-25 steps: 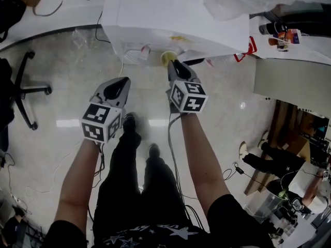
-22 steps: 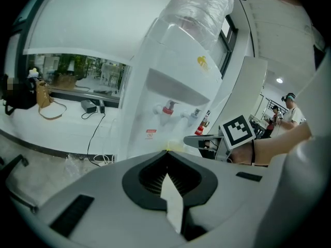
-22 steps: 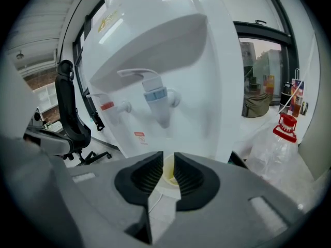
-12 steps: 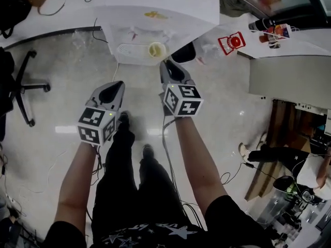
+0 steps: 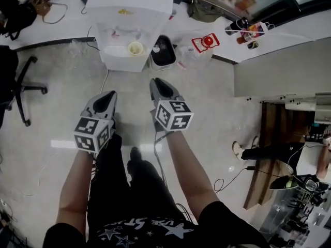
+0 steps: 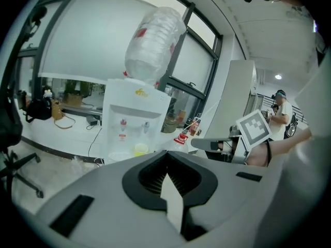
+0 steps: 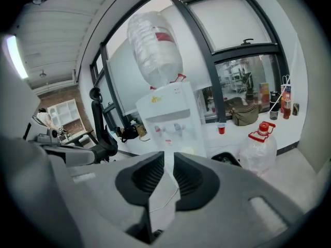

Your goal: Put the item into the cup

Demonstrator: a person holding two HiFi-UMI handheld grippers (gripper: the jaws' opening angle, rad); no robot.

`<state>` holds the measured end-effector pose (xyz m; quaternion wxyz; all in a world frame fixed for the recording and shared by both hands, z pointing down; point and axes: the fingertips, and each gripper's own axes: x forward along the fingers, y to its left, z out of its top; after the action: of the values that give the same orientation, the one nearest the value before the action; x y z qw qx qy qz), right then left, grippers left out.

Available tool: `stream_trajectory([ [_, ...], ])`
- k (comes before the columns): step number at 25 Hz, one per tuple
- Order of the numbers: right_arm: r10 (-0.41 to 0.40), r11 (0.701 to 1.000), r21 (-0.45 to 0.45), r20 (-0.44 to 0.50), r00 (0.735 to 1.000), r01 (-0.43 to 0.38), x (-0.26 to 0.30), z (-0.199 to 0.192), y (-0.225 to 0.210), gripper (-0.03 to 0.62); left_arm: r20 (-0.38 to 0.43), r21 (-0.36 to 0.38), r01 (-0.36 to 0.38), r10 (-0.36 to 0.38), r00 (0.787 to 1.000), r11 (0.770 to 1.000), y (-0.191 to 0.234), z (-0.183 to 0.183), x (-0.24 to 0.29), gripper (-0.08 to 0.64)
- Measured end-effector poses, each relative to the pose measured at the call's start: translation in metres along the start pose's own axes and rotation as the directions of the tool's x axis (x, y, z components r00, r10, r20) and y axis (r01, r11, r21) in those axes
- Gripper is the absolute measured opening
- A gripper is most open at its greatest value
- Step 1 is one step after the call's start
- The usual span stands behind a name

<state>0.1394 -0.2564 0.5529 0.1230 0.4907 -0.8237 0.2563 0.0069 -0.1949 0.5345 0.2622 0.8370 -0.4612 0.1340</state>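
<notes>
A yellow cup [image 5: 135,48] stands on the drip tray of a white water dispenser [image 5: 129,14], well ahead of both grippers. It also shows as the yellow cup [image 6: 140,149] in the left gripper view and faintly as the cup [image 7: 189,150] in the right one. My left gripper [image 5: 109,94] hangs over the floor, its tips touching and nothing in it [image 6: 166,154]. The right gripper [image 5: 156,81] is a little further forward, its jaws a narrow gap apart and empty [image 7: 169,156]. No loose item shows between either pair of jaws.
A black bin [image 5: 163,51] sits right of the dispenser, then a water jug with a red cap [image 5: 204,43]. An office chair [image 5: 20,87] stands at the left. Cables trail on the floor [image 5: 227,177]. A white counter [image 5: 289,35] with bottles runs along the right.
The dispenser and cup have receded up the head view as the person stepped back. Both grippers have come away from the dispenser; the right one was close to the cup before.
</notes>
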Motion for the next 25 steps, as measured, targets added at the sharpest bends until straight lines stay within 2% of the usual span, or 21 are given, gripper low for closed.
stream_trajectory([
  [3, 0.026, 1.0, -0.003, 0.017, 1.0, -0.026, -0.042, 0.009, 0.01, 0.048, 0.04, 0.002, -0.02, 0.02, 0.999, 1.0, -0.031, 0.015, -0.03, 0.003],
  [4, 0.03, 1.0, -0.005, 0.021, 0.999, -0.03, -0.056, 0.011, 0.013, 0.004, 0.045, -0.002, -0.027, 0.027, 0.999, 1.0, -0.041, 0.017, -0.04, 0.003],
  [10, 0.087, 0.996, -0.021, 0.037, 0.996, -0.086, -0.104, 0.017, 0.033, 0.003, 0.076, -0.023, -0.057, 0.059, 0.995, 0.998, -0.083, 0.02, -0.081, 0.003],
  [14, 0.136, 0.99, 0.038, 0.02, 0.991, -0.136, -0.121, 0.001, 0.05, 0.002, 0.048, -0.019, -0.07, 0.071, 0.996, 0.997, -0.097, 0.009, -0.097, 0.003],
  [18, 0.168, 0.984, 0.06, -0.005, 0.986, -0.168, -0.136, -0.015, 0.061, 0.0, 0.036, -0.026, -0.078, 0.079, 0.996, 0.997, -0.105, -0.003, -0.11, 0.003],
  [25, 0.176, 0.984, 0.018, -0.004, 0.984, -0.176, -0.153, -0.02, 0.092, 0.0, 0.041, -0.031, -0.072, 0.073, 0.996, 0.997, -0.114, -0.021, -0.143, 0.003],
])
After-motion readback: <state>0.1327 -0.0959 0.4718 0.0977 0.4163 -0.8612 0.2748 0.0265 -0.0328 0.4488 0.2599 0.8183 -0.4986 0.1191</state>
